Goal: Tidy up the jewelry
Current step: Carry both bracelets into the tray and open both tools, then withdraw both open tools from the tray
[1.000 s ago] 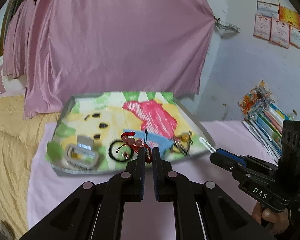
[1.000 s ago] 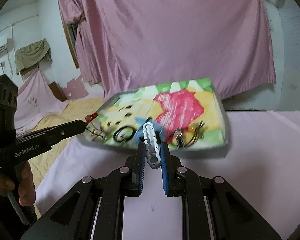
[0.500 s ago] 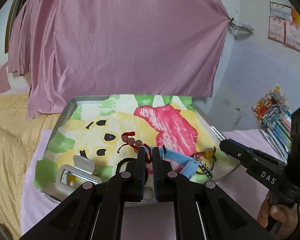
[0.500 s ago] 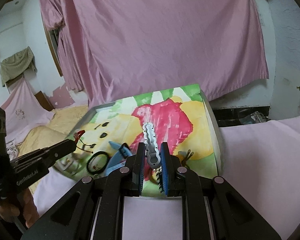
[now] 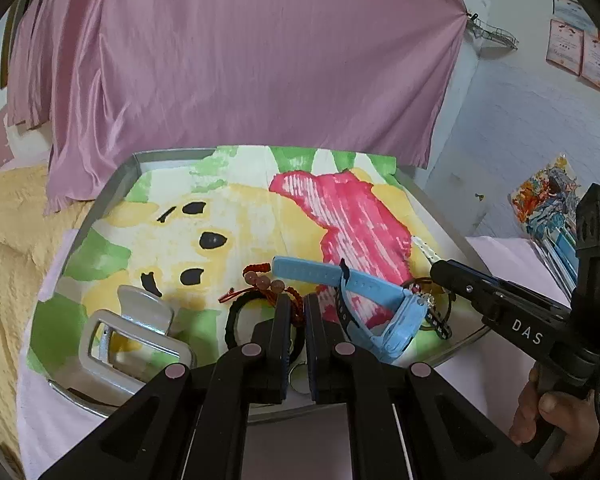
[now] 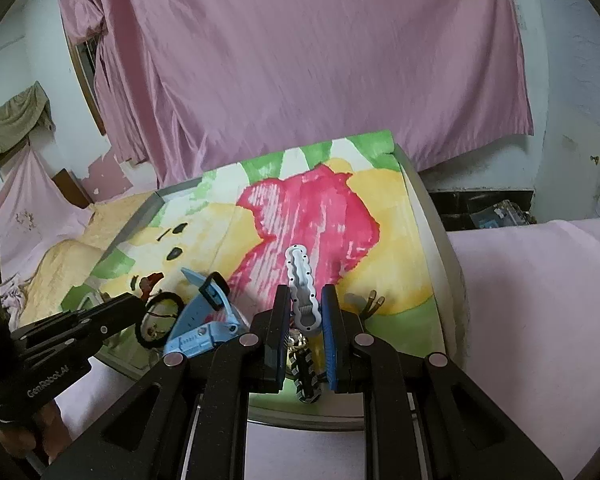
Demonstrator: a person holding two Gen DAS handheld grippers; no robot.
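Note:
My left gripper is shut on a red cord bracelet with pink beads, held just above the near part of a grey tray lined with a cartoon-print cloth. The right gripper is shut on a pale grey wavy hair clip that sticks up between its fingers over the tray's near right part. On the tray lie a blue watch, a black ring, a silver claw clip and a black-and-white beaded piece. In the left wrist view the right gripper enters from the right.
A pink curtain hangs behind the tray. A yellow blanket lies to the left. Colourful books are stacked at the right wall. The tray rests on a pink sheet. A hand grips the right tool's handle.
Both grippers have come forward and down over the tray's near edge, each still holding its item. The tray and the pieces on it now look larger and closer.

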